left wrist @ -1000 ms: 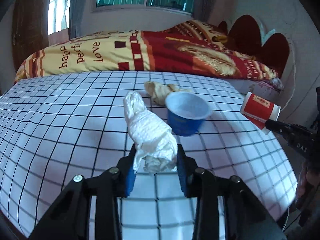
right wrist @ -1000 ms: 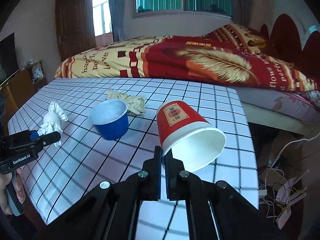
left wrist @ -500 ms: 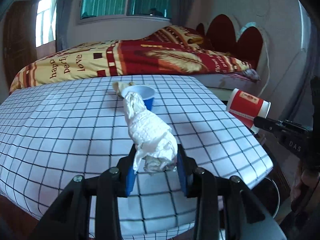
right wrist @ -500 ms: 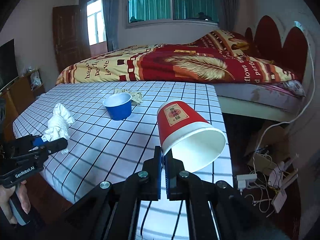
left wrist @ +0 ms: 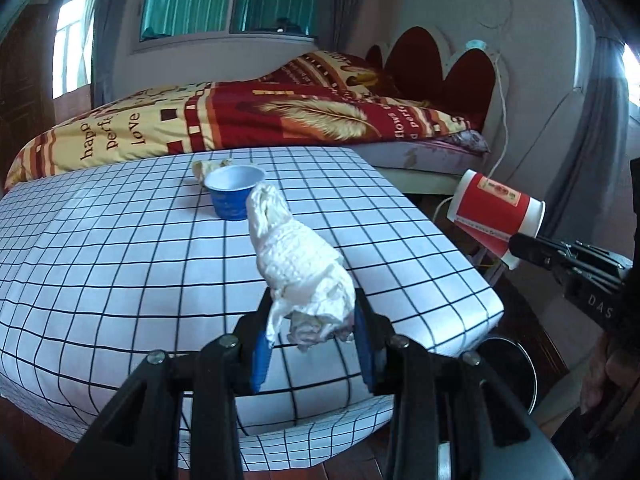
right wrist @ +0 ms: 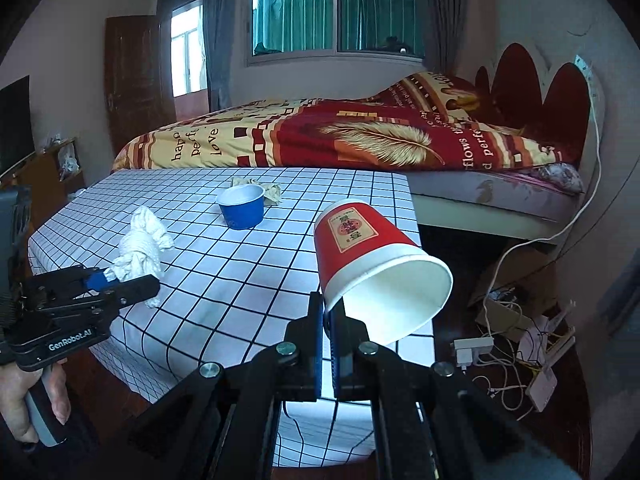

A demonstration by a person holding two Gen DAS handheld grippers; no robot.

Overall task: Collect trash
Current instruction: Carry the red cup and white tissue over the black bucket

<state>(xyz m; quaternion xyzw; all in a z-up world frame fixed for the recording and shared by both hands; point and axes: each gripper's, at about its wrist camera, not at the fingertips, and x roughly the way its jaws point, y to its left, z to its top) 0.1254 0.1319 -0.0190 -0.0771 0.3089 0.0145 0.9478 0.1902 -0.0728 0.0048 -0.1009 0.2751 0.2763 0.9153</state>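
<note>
My left gripper (left wrist: 312,320) is shut on a crumpled white tissue wad (left wrist: 296,256), held above the near edge of the checked table (left wrist: 120,264). From the right wrist view that same left gripper (right wrist: 132,284) shows at the left with the tissue wad (right wrist: 142,246). My right gripper (right wrist: 329,312) is shut on the rim of a red paper cup (right wrist: 368,264), tilted with its mouth toward me, off the table's right side. The red paper cup (left wrist: 494,210) and right gripper (left wrist: 520,244) appear at the right of the left wrist view. A blue cup (left wrist: 234,192) and a crumpled yellowish paper (left wrist: 206,168) stay on the table.
A bed with a red and yellow quilt (right wrist: 340,140) lies behind the table. A dark round bin (left wrist: 508,372) sits on the floor by the table's right corner. Cables and a power strip (right wrist: 500,344) litter the floor at right. A hand (right wrist: 24,404) holds the left gripper's handle.
Both grippers have pulled back from the table with their loads, so the table looks farther away and its near edge and the floor have come into view. Both grips are unchanged.
</note>
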